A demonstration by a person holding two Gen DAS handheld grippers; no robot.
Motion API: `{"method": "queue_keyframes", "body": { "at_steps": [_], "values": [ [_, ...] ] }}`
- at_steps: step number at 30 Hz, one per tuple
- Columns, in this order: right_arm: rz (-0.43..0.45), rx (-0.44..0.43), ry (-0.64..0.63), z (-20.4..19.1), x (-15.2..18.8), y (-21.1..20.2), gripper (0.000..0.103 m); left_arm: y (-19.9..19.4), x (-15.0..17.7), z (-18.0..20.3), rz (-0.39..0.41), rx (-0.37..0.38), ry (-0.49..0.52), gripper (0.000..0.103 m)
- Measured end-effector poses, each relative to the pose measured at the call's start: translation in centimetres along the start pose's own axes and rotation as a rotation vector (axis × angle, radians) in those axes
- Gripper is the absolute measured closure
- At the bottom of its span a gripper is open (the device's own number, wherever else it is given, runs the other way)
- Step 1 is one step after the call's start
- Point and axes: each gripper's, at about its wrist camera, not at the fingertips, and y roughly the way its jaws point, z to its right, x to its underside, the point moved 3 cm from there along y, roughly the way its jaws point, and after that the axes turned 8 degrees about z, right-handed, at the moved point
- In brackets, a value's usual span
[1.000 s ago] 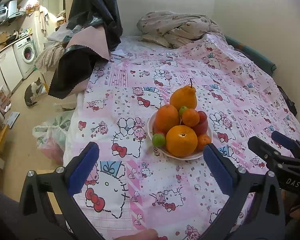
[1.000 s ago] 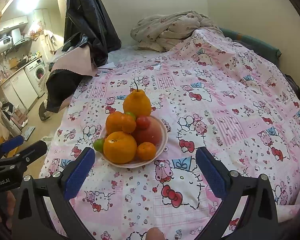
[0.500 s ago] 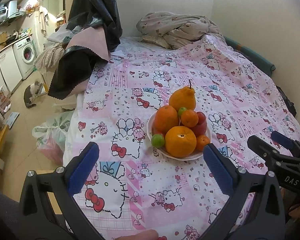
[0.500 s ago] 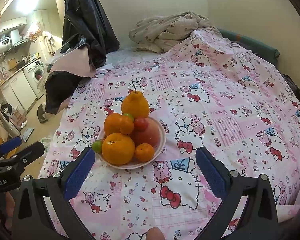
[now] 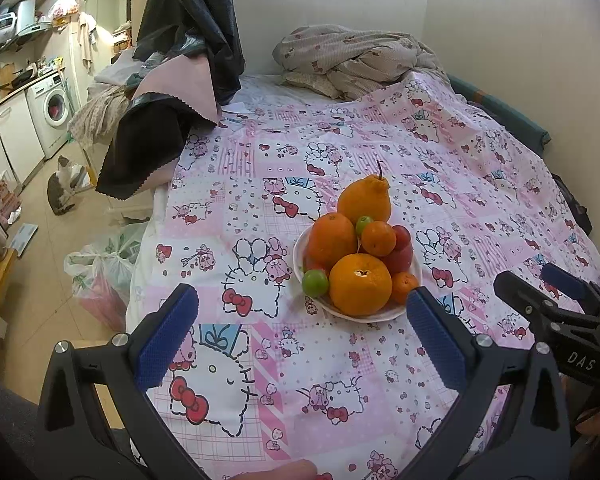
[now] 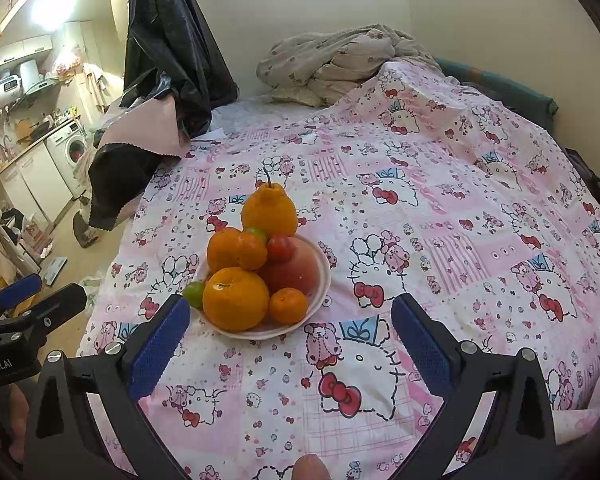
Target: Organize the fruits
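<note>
A white plate [image 5: 408, 309] [image 6: 324, 276] piled with fruit sits on the pink patterned bedspread [image 5: 284, 160]. On it are a large orange [image 5: 360, 284] [image 6: 236, 298] at the front, a pear-shaped orange citrus [image 5: 365, 199] [image 6: 269, 210] at the back, a green lime [image 5: 315, 283] [image 6: 193, 293], small mandarins [image 5: 405, 287] [image 6: 288, 305] and a red apple [image 6: 296, 268]. My left gripper [image 5: 300, 332] hovers open just short of the plate. My right gripper [image 6: 290, 338] is open too, with the plate ahead and slightly left of it. Neither holds anything.
A crumpled blanket [image 5: 360, 56] lies at the bed's far end by the wall. Black and pink cloths [image 5: 168, 120] hang over the bed's left edge. A plastic bag [image 5: 100, 272] and a cat [image 5: 62, 188] are on the floor to the left.
Both grippers have drifted slightly; the plate sits a little lower and nearer in both views. Nothing was grasped or let go.
</note>
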Motion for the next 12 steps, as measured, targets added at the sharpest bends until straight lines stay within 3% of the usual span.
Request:
{"method": "queue_keyframes", "body": {
  "at_steps": [12],
  "values": [
    [0.001,0.001,-0.002,-0.04,0.01,-0.04,0.0,0.08,0.21,0.02,0.0,0.003,-0.003,0.0]
  ]
}}
